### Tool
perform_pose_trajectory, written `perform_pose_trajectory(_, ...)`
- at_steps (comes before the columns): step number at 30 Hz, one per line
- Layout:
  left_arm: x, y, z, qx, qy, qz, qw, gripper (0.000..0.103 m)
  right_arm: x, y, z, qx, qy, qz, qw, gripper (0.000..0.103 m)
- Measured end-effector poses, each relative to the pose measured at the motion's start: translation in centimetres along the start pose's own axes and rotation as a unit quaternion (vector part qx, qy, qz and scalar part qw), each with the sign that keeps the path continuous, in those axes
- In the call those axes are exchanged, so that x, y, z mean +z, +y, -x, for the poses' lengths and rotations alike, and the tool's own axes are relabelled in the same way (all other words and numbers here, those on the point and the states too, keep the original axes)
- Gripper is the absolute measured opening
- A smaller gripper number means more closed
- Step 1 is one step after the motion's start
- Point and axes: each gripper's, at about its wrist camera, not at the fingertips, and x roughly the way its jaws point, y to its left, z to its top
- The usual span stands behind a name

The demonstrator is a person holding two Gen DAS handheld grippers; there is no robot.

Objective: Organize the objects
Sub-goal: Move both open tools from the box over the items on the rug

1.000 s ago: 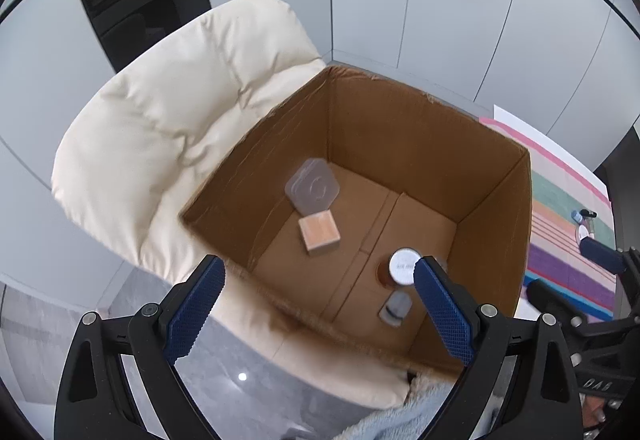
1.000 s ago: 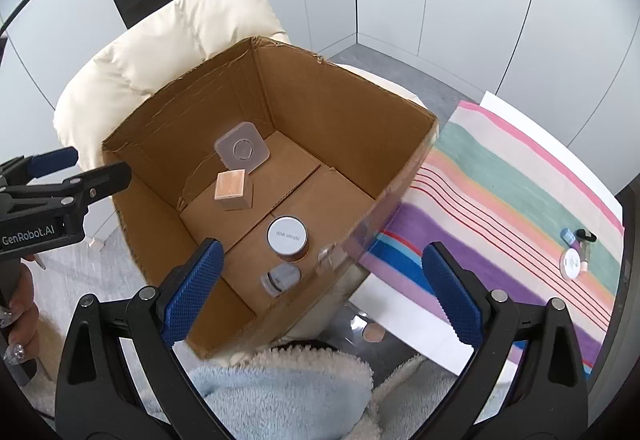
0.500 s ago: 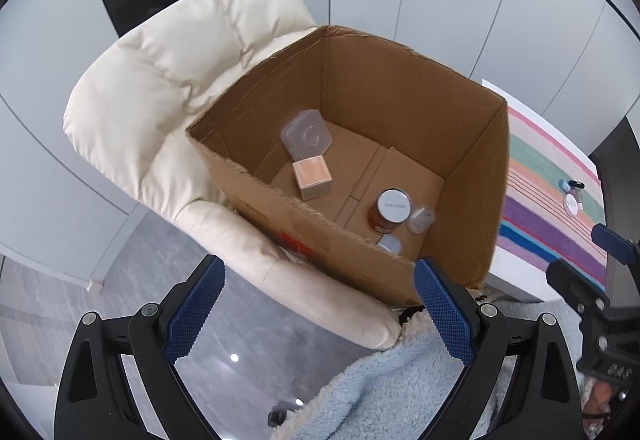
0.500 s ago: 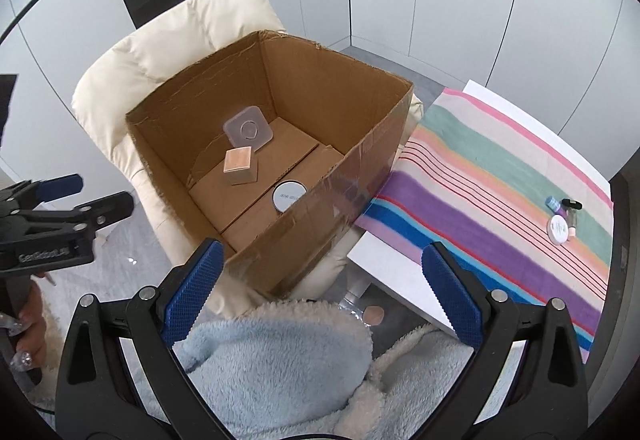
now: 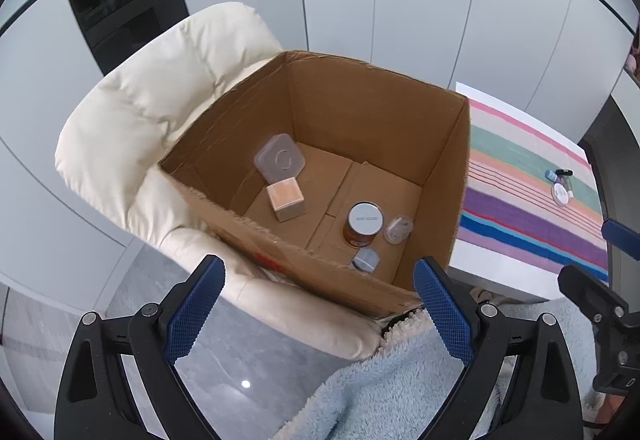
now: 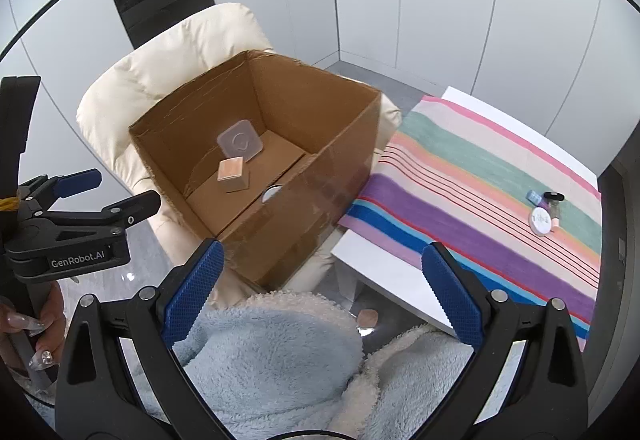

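Grippers: my left (image 5: 318,304) and right (image 6: 320,290) both gape, carrying nothing. Box (image 5: 460,176) on chair (image 5: 160,100) already collects jar (image 5: 363,225), cube (image 5: 286,198), lids. Remaining bottles (image 6: 544,210) wait on cloth (image 6: 460,192), likely next.

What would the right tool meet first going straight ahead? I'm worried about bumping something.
Probably the near wall of the cardboard box, which fills the gap ahead of the open right tool; depth is uncertain.
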Motion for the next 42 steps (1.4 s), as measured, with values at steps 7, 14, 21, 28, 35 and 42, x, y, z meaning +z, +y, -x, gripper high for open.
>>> perform_pose_trajectory(7,0.9,-2.8,-1.0,-0.016,0.008,-0.023,0.9996,0.096,-0.5,-3.3,0.8,-0.019,-0.002,-0.029,0.999,0.101)
perform_pose_trajectory(14,1.8,-7.5,-1.5,-0.047,0.014,-0.063,0.9968,0.096,-1.5,-8.2,1.7,-0.045,0.001,-0.077,0.996,0.101)
perform_pose_trajectory(21,2.6,-12.4,-1.6,-0.074,0.014,-0.102,0.9920,0.096,-3.3,-13.1,3.0,-0.075,0.004,-0.118,0.990,0.101)
perform_pose_trajectory(28,3.5,-16.3,-1.5,-0.091,0.010,-0.122,0.9883,0.096,-5.3,-18.2,5.1,-0.106,0.002,-0.166,0.981,0.101)
perform_pose_trajectory(35,3.8,-20.8,-2.1,-0.134,0.036,-0.141,0.9804,0.096,-7.9,-22.8,6.6,-0.151,-0.002,-0.204,0.967,0.101)
perform_pose_trajectory(42,3.6,-25.9,-2.0,-0.148,0.034,-0.193,0.9694,0.096,-10.4,-27.4,7.4,-0.173,0.005,-0.238,0.956,0.101)
